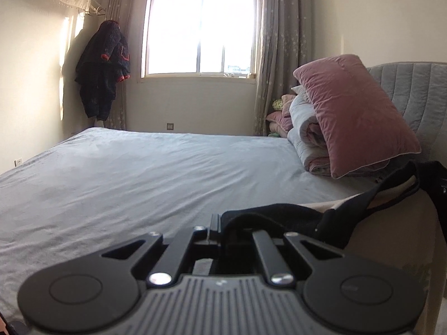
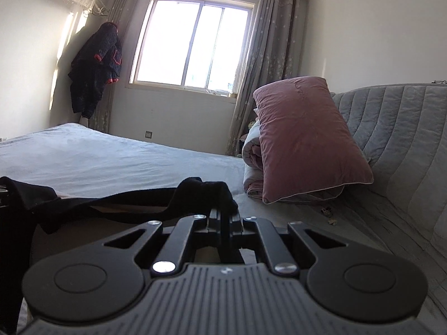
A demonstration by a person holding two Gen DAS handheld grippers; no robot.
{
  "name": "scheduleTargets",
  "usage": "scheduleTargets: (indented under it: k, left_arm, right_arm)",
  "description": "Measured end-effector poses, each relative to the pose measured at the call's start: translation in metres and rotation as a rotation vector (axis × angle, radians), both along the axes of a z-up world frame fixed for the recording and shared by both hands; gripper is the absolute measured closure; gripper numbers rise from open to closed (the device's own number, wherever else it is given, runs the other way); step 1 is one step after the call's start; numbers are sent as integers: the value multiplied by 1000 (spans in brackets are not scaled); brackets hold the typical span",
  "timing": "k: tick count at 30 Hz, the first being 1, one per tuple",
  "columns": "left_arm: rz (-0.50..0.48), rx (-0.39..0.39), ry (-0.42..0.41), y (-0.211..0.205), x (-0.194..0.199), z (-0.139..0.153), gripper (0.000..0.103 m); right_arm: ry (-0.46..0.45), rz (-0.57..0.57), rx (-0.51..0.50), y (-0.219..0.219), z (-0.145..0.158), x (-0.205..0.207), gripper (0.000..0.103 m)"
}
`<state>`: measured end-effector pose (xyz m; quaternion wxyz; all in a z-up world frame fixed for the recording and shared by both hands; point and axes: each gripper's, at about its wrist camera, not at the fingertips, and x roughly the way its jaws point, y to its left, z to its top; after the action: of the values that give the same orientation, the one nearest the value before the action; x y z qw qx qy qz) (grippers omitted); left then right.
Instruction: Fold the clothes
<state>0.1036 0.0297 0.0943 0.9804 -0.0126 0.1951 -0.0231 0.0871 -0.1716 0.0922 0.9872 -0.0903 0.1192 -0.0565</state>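
Holding: a black-and-beige soft fabric garment point(image 1: 363, 215) is being kept stretched between the two grippers, above the bed.
Left gripper point(image 1: 220, 230): its black jaws are standing clenched on a bunched black edge of the garment.
Right gripper point(image 2: 223, 220): its jaws are likewise pinching a black fold of the same cloth, which is bulging over the fingertips.
Garment position: it is hanging as a band from one gripper across to the other, low over the near part of the bed; in the left wrist view it is running off to the right, in the right wrist view off to the left.
Bed: a wide mattress under a pale grey-blue wrinkled sheet point(image 1: 125, 173) is lying bare in front of both grippers.
Bedding stack: a dusty-pink velvet pillow point(image 1: 357, 111) is leaning on a rolled grey-and-pink quilt point(image 1: 304, 139), against the grey quilted headboard point(image 2: 396, 122).
Background: a dark padded jacket with red trim point(image 1: 103, 69) is hanging beside the bright window point(image 1: 199, 32).
Step in hand: judging by the two-point hold, the garment is being brought to the sheet for spreading or a first fold.
Next move: it is calling for lowering both corners evenly onto the bare sheet, clear of the pillow, keeping the cloth taut so that no crease is trapped.
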Motion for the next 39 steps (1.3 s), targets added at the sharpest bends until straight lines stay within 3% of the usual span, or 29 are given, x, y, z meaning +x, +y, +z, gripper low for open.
scheduleTargets:
  k: [6,12,16,22,25,30,33,39]
  left_arm:
    - [23,-9,109,10,57,-45,100]
    - [19,31,186,11,95,-87,100]
    - [10,14,243,12,118,-110,99]
    - [-5,21,310,8,139,-136,90]
    - [-7,-33,322,15,143,-140,88]
    - [-14,-58,355,22,138,-134,65]
    - [-32,-38,379,25,128,-128,61]
    - [-38,-75,433,39,91,-115,51]
  right_arm:
    - [72,4,-26,7,-43,48,98]
    - [165,10,-21,9,-89,84,98]
    - [218,5,1,6,-114,103,98]
    - [300,8,43,-3,-137,129,97]
    - [341,35,61,-6,-141,133,89]
    - [360,59,33,-7,-138,127,85]
    - [344,55,22,-7,-133,117,62]
    - [356,78,-1,-10,-122,79,62]
